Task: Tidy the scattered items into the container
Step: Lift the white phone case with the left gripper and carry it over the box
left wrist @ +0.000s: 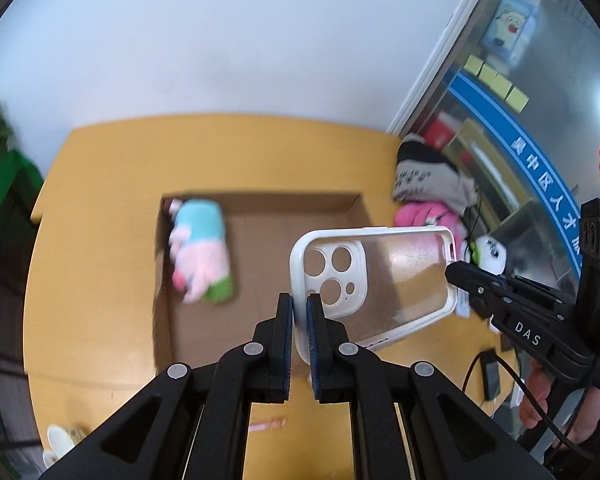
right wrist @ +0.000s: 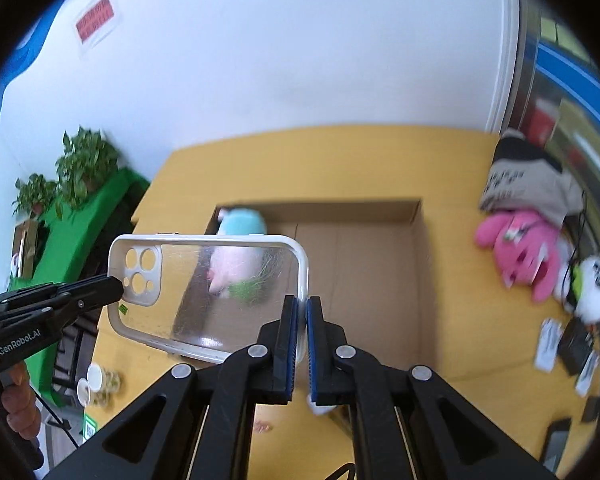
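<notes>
A clear phone case with a white rim [left wrist: 384, 280] is held in the air above an open cardboard box [left wrist: 260, 208]. My left gripper [left wrist: 299, 312] is shut on its camera-hole end. My right gripper [right wrist: 302, 312] is shut on its other end, and the case [right wrist: 204, 292] stretches left from it. Each gripper shows in the other's view: the right gripper [left wrist: 452, 270], the left gripper [right wrist: 116, 286]. A blue and pink plush toy [left wrist: 198, 248] lies in the box's left end. The box also shows in the right wrist view [right wrist: 360, 210].
The box sits on a yellow table [left wrist: 100, 240]. At the right lie a pink plush [right wrist: 520, 252], a white panda plush [right wrist: 592, 284], a grey and black bag [right wrist: 528, 180] and dark small devices with cables [right wrist: 576, 344]. Paper cups [right wrist: 94, 384] and plants [right wrist: 80, 164] are left, beyond the table.
</notes>
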### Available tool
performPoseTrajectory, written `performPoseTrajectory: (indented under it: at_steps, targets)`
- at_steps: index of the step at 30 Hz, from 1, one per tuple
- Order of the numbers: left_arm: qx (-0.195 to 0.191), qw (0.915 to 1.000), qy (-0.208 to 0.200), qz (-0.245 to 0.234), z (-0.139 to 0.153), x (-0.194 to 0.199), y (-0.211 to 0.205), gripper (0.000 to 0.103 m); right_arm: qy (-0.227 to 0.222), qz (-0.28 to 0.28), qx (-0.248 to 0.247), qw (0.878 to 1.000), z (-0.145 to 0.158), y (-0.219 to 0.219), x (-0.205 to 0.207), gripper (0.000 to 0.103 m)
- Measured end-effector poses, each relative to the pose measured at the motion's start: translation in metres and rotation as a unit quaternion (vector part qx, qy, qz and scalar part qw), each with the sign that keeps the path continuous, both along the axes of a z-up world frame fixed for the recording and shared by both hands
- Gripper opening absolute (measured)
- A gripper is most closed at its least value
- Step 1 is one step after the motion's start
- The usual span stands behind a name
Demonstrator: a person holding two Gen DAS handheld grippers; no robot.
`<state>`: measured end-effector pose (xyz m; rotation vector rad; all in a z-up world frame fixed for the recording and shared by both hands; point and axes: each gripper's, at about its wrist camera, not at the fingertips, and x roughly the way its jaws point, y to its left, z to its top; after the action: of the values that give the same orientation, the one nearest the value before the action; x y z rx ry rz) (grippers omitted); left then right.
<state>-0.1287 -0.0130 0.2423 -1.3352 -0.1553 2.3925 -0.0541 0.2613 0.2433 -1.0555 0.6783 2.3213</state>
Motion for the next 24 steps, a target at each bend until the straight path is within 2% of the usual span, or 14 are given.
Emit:
performPoseTrajectory:
  at_steps: [4, 9, 13, 16, 20, 24]
  targets:
    - [0.005, 1.0000, 0.006, -0.001, 0.018, -0.029, 0.020, 0.007, 0.006, -0.001, 0.017, 1.000, 0.021, 0.033, -0.006, 0.004]
    - [-0.011, 0.9999, 0.011, 0.001, 0.040, -0.058, 0.038, 0.007, -0.008, 0.001, 0.011, 1.000, 0.028, 0.060, -0.016, 0.004]
    - [-0.015, 0.9998, -0.014, 0.000, 0.041, -0.086, 0.043, 0.007, -0.022, 0.005, -0.013, 1.000, 0.026, 0.084, -0.030, 0.004]
    - [-0.009, 0.9990, -0.043, 0.002, 0.026, -0.114, 0.043, 0.007, -0.035, 0.016, -0.022, 0.999, 0.017, 0.101, -0.045, 0.004]
    - [-0.024, 0.9976, -0.065, 0.007, -0.002, -0.148, 0.049, 0.007, -0.055, 0.022, -0.033, 0.998, -0.005, 0.120, -0.072, 0.004]
    - [-0.022, 0.9941, -0.106, 0.006, -0.052, -0.180, 0.050, 0.007, -0.079, 0.031, -0.049, 0.995, -0.045, 0.139, -0.098, 0.004]
